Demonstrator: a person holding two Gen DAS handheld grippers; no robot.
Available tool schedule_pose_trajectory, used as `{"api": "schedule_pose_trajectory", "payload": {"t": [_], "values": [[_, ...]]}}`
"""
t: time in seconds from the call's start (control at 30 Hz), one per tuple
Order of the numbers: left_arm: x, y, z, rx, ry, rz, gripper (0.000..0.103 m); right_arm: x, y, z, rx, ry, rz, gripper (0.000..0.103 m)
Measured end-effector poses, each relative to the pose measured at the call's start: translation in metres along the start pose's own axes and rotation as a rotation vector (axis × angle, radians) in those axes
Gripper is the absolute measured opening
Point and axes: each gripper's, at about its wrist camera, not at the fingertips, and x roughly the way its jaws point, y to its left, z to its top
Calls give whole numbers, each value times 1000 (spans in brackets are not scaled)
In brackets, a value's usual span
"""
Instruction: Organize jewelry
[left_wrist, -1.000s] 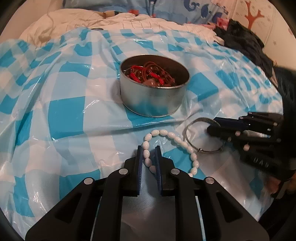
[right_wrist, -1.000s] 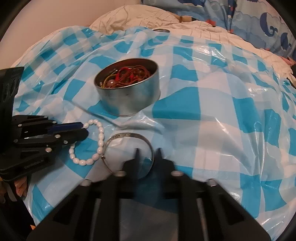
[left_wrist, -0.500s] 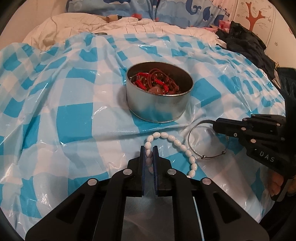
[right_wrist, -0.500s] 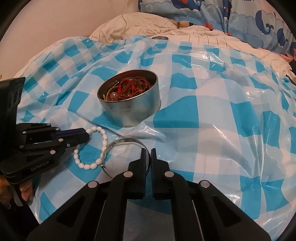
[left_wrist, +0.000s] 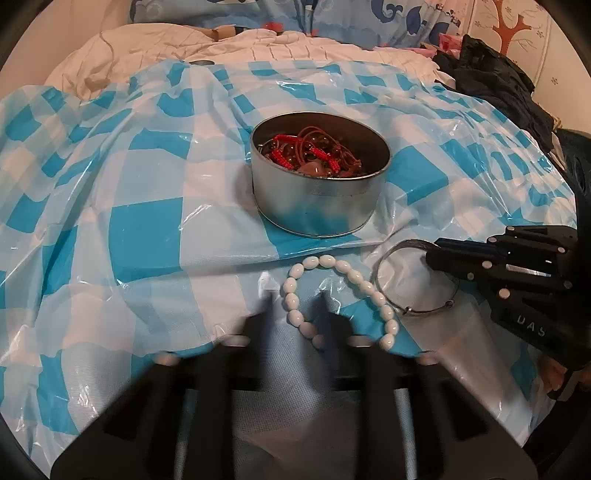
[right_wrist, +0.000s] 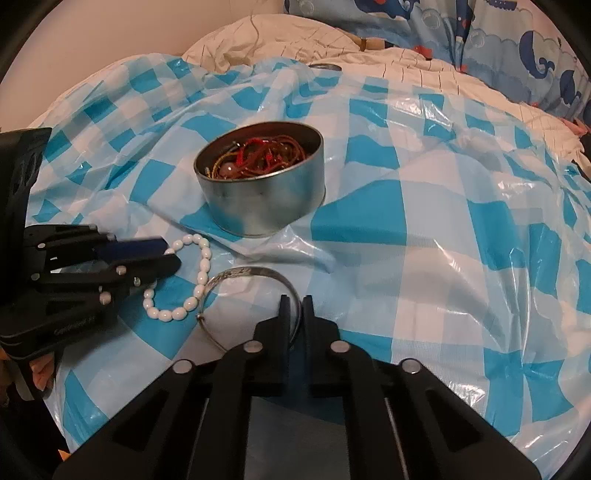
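A white bead bracelet (left_wrist: 332, 291) lies on the blue checked plastic sheet, also in the right wrist view (right_wrist: 192, 280). My left gripper (left_wrist: 295, 306) is open and motion-blurred, its fingers either side of the bracelet's left arc; it shows from the side in the right wrist view (right_wrist: 162, 254). A silver bangle (right_wrist: 255, 280) lies right of the beads. My right gripper (right_wrist: 293, 306) is shut on the bangle's rim; it also shows in the left wrist view (left_wrist: 439, 251). A round metal tin (left_wrist: 319, 173) of red cords and beads stands just beyond.
The plastic sheet (right_wrist: 424, 229) covers a bed, wrinkled and glossy. White bedding (left_wrist: 221, 51) and blue whale-print pillows (right_wrist: 498, 33) lie behind. Dark clothing (left_wrist: 498, 88) is piled at the far right.
My left gripper was shut on the bead bracelet half a second ago and has opened, letting the beads lie on the sheet. My right gripper closed on the bangle and stays shut.
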Motion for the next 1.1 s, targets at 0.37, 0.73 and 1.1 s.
{"api": "schedule_pose_trajectory", "payload": {"t": [0.37, 0.73, 1.1], "values": [[4, -4, 0, 23, 3, 12, 7, -3, 4, 1, -3, -18, 14, 5], [4, -7, -1, 26, -1, 26, 8, 2, 3, 0, 10, 2, 12, 5], [4, -6, 0, 24, 0, 30, 11, 4, 4, -2, 3, 11, 15, 12]]}}
